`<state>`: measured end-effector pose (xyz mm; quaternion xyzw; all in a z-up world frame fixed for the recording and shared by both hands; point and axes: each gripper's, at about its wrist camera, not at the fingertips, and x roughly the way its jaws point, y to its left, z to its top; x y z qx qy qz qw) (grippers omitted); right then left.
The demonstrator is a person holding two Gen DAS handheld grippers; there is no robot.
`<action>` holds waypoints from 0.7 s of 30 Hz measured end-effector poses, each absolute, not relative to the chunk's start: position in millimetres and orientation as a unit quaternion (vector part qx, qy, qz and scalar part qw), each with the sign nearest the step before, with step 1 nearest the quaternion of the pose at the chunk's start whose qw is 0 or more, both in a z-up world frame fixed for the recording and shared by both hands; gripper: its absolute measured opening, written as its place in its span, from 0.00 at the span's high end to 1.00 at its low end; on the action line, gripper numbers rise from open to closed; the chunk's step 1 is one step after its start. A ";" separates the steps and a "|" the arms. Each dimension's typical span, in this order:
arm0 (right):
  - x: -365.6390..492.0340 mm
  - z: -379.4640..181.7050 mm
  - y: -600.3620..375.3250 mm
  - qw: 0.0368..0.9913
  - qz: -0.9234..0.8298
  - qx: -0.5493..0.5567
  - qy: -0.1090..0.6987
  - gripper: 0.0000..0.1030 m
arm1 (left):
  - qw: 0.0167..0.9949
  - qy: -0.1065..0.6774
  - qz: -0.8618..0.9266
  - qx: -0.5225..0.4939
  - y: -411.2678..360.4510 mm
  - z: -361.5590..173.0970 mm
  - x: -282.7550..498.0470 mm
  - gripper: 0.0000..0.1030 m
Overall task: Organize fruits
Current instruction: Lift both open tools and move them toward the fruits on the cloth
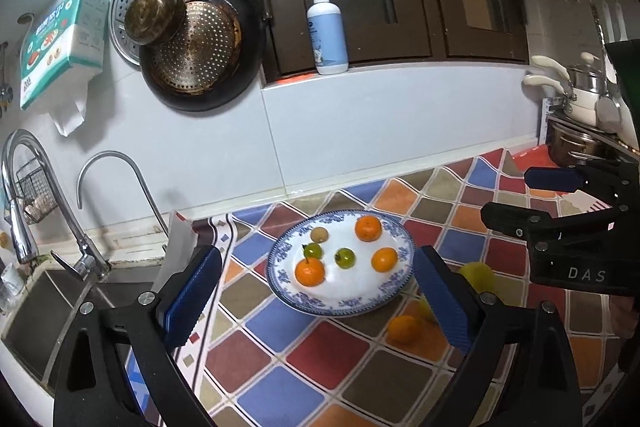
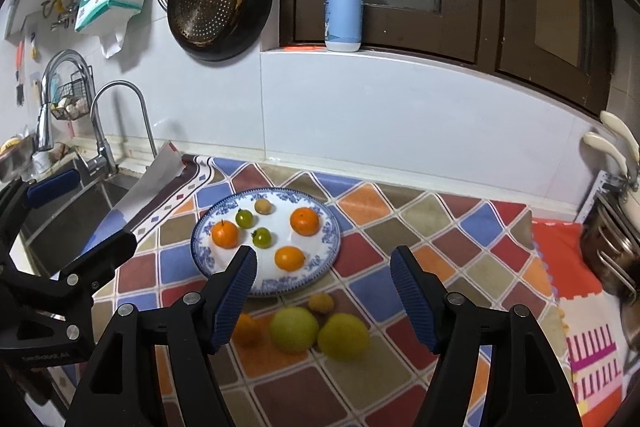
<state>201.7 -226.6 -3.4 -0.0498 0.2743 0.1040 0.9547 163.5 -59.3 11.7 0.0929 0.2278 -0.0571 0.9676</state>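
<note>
Now plate point(image 2: 330, 247) holds 3 oranges, 2 green tomatoes, 1 small fruit; both tongs open.

- Right gripper point(image 1: 560, 199), black body, seen at the right edge of the left wrist view: pale letters "DAS" on its near face; the word runs off the frame edge, so the rest cannot be read.
- Left gripper point(image 2: 76, 211), black body, seen at the left edge of the right wrist view: a line of small pale lettering low on its near face; too small and blurred to read.
- Green-and-white carton point(image 1: 64, 43) on the far wall, left: printed characters and pictures; illegible.
- Pump bottle point(image 1: 327, 31) on the far window ledge: blue label with a small logo and lines of print; illegible.
</note>
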 end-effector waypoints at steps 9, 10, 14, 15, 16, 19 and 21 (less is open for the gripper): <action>183.5 -17.0 -243.2 0.951 0.098 -0.054 0.287 0.32 | 0.963 0.238 -0.068 0.107 -78.8 -0.5 151.8 0.05; 182.8 -19.5 -245.2 0.950 0.098 -0.055 0.291 0.32 | 0.962 0.239 -0.069 0.108 -80.4 -2.0 151.1 0.05; 181.6 -29.7 -250.4 0.945 0.102 -0.063 0.304 0.32 | 0.959 0.250 -0.069 0.116 -89.5 -11.8 150.0 0.05; 181.4 -32.3 -251.2 0.944 0.104 -0.066 0.308 0.32 | 0.958 0.255 -0.069 0.116 -91.1 -14.9 150.0 0.05; 181.5 -34.9 -251.8 0.942 0.105 -0.070 0.311 0.32 | 0.957 0.258 -0.069 0.117 -92.3 -17.4 150.1 0.05; 182.9 -43.0 -253.6 0.937 0.111 -0.083 0.320 0.32 | 0.952 0.274 -0.067 0.118 -96.8 -27.5 151.5 0.05; 184.2 -47.0 -254.7 0.935 0.114 -0.088 0.325 0.32 | 0.950 0.282 -0.066 0.119 -99.6 -33.5 152.9 0.05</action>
